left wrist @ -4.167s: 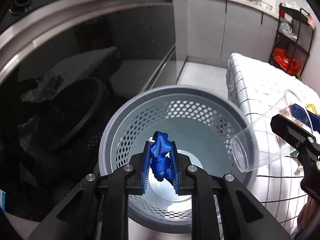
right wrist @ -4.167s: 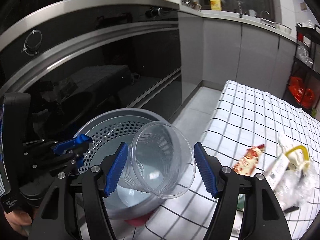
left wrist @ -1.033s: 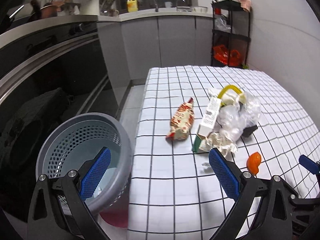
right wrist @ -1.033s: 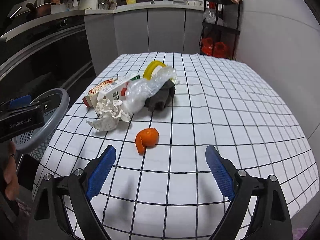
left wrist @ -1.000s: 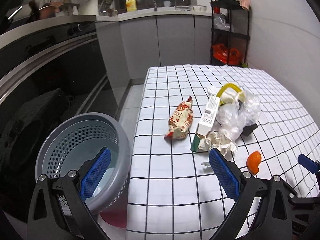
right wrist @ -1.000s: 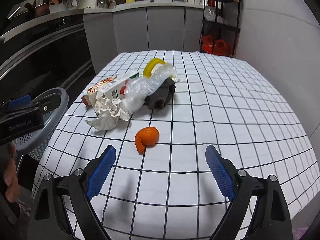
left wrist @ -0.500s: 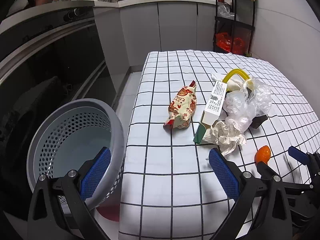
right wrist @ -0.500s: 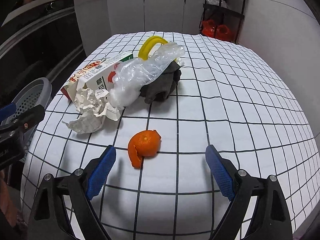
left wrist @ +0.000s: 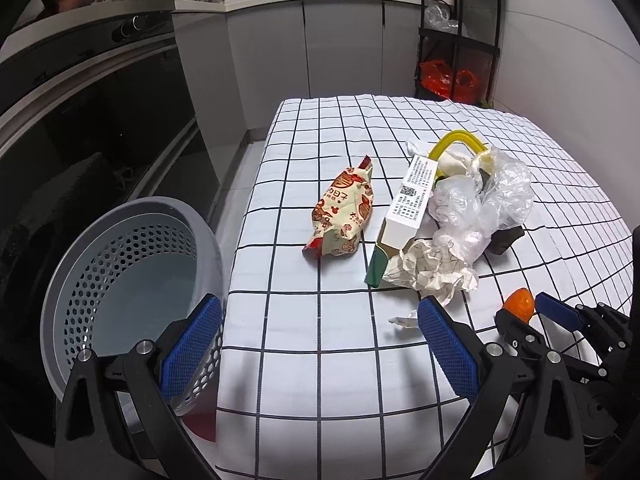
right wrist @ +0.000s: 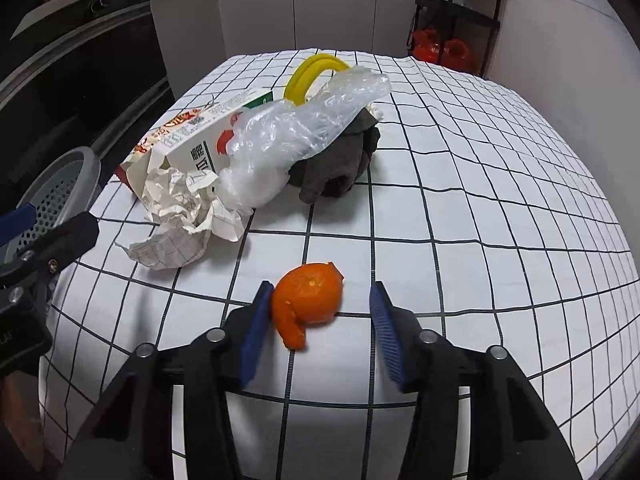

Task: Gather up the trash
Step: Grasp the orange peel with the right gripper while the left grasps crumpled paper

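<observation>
Right gripper (right wrist: 318,322): pointed down at the table, jaws closing around the peel; left pad touched the peel's side, right pad stood clear of it, so no pinch yet.
Peel (right wrist: 310,302): orange, curled, lay on the cloth between the right jaws, near the front edge of the table; seen in the left view (left wrist: 519,304) as an orange tip just behind the right gripper's blue pad.
Left gripper (left wrist: 318,346): jaws spread wide, nothing between them; hung over the table's left front corner, one pad over the bin's rim, the other over the cloth.
Bin (left wrist: 64,280): grey, perforated wall, stood on the floor touching the table's left edge; little of its inside could be made out; rim also showed at the left edge of the right view (right wrist: 86,160).
Table (left wrist: 320,400): covered with a white cloth with black grid lines.
Snack bag (left wrist: 343,216): red and cream, lay alone on the cloth, just left of the carton.
Carton (left wrist: 406,206): white box with green end, lay on its side, touching the paper and the plastic.
Paper (right wrist: 188,216): crumpled, gridded, lay at the carton's open end, near the peel but apart from it.
Plastic (right wrist: 296,132): clear crumpled wrap, draped over the carton and the dark cloth.
Dark cloth (right wrist: 336,172): grey bundle, partly under the plastic.
Yellow handle (right wrist: 312,70): arched up behind the plastic; what it belonged to could not be told.
Scrap (left wrist: 402,319): small white bit on the cloth, just beside the left gripper's right pad.
</observation>
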